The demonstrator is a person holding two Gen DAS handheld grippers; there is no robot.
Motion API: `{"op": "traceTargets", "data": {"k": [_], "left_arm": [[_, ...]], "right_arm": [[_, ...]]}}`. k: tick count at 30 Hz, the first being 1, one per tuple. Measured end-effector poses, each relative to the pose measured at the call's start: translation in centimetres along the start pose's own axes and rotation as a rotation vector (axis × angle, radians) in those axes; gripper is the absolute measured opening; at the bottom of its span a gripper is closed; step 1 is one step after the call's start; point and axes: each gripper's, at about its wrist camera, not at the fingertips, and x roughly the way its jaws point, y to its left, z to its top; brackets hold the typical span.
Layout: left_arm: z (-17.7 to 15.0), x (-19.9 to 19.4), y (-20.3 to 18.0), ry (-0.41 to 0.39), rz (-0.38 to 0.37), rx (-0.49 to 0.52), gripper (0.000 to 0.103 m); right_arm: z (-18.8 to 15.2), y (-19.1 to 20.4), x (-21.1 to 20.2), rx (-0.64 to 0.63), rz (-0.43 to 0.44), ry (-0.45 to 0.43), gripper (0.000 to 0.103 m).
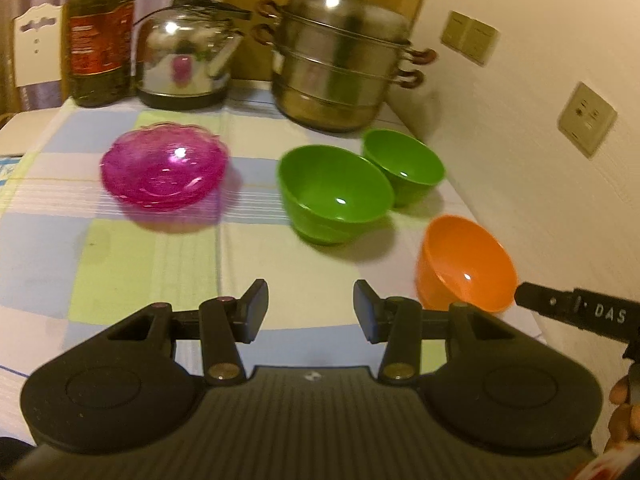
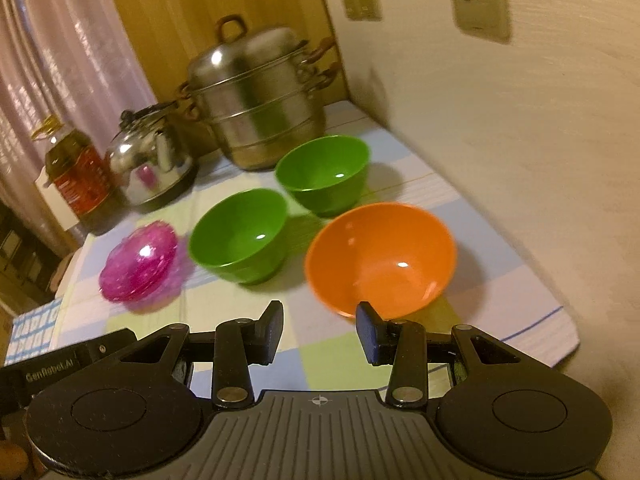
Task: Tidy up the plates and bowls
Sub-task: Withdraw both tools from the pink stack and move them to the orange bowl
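**Plates stacked, bowls still loose**

Both our left gripper (image 1: 311,310) and right gripper (image 2: 320,330) hang partly open, empty. Ahead-left, the pink plates (image 1: 164,168) look stacked. We judge nesting remains: two green bowls (image 1: 336,192) (image 2: 322,174) ahead, orange bowl (image 2: 380,258) just beyond our right fingertips.

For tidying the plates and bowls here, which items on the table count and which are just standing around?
Part of the job:
- pink plates, stacked
- near green bowl
- far green bowl
- orange bowl

Just standing about:
- oil bottle
- kettle
- steamer pot
- wall sockets

Both grippers are open and empty.
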Motion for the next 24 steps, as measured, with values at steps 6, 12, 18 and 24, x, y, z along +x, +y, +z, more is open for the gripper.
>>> {"op": "traceTargets", "data": {"k": [6, 12, 18, 24], "left_arm": [[-0.3, 0.8, -2.7, 0.020, -0.029, 0.028, 0.043], [-0.1, 1.7, -4.4, 0.034, -0.037, 0.049, 0.043], [-0.1, 2.6, -5.6, 0.048, -0.046, 0.063, 0.043], [0.0, 3.5, -6.8, 0.060, -0.059, 0.071, 0.043]], "right_arm": [[0.6, -2.4, -0.5, 0.032, -0.028, -0.001, 0.041], [0.9, -4.2, -0.4, 0.054, -0.055, 0.008, 0.041], [1.0, -5.7, -0.4, 0.075, -0.058, 0.011, 0.041], [1.4, -6.9, 0.0, 0.098, -0.068, 0.009, 0.041]]}}
